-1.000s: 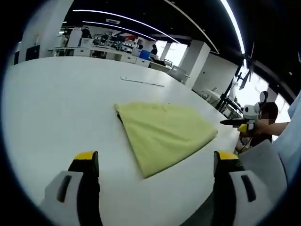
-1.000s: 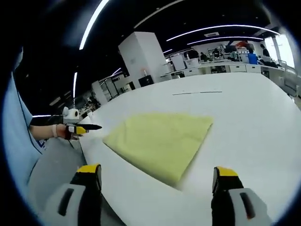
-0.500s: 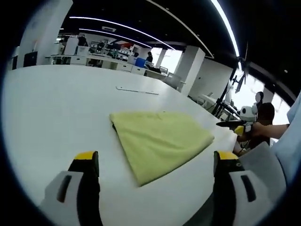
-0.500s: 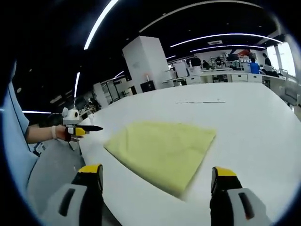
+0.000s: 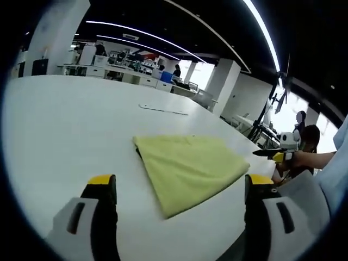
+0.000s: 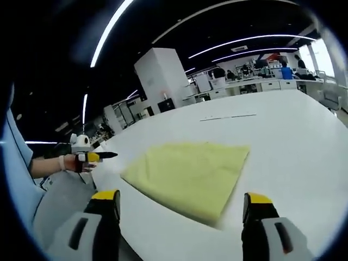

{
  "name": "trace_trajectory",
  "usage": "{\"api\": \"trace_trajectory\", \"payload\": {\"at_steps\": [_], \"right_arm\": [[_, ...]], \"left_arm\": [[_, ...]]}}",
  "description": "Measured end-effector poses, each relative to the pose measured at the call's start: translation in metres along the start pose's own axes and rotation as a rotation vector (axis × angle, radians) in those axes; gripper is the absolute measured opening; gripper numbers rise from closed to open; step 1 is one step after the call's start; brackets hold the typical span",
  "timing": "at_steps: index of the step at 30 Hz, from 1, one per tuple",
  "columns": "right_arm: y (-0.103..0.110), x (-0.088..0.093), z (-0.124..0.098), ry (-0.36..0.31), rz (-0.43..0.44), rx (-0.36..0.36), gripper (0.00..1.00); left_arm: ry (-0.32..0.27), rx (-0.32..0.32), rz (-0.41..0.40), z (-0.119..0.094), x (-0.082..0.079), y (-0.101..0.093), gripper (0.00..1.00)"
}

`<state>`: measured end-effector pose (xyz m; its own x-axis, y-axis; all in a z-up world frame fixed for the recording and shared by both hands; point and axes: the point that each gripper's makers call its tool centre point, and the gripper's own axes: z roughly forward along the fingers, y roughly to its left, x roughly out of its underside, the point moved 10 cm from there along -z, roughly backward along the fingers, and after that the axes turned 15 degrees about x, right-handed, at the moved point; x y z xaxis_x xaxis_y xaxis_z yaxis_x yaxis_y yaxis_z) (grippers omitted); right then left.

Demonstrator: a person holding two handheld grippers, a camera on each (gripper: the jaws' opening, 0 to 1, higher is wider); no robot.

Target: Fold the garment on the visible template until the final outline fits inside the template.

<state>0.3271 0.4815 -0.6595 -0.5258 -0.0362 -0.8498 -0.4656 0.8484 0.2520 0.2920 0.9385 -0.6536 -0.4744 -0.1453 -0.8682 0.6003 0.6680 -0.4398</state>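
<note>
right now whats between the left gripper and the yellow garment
Nothing: in the left gripper view, only bare white table lies between the open left gripper and the folded yellow garment.

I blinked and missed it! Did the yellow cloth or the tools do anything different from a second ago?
Nothing really changed. The folded yellow cloth lies flat on the white table as before. Both tools stay open, off the cloth; the views only swayed a little with the hands.

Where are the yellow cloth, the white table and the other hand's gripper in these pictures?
yellow cloth [image 5: 190, 168]: left gripper view, middle of the folded fabric.
white table [image 5: 65, 125]: left gripper view, bare top left of the cloth.
right gripper [image 5: 266, 154]: left gripper view, tip of its dark jaws.
</note>
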Motion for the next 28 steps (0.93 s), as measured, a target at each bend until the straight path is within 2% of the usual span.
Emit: {"api": "trace_trajectory", "payload": {"at_steps": [28], "right_arm": [[-0.0039,0.0054,-0.0043,0.012,0.004,0.011,0.97]], "left_arm": [[-0.003,-0.013,-0.011,-0.0011,-0.0006,0.0003,0.94]]}}
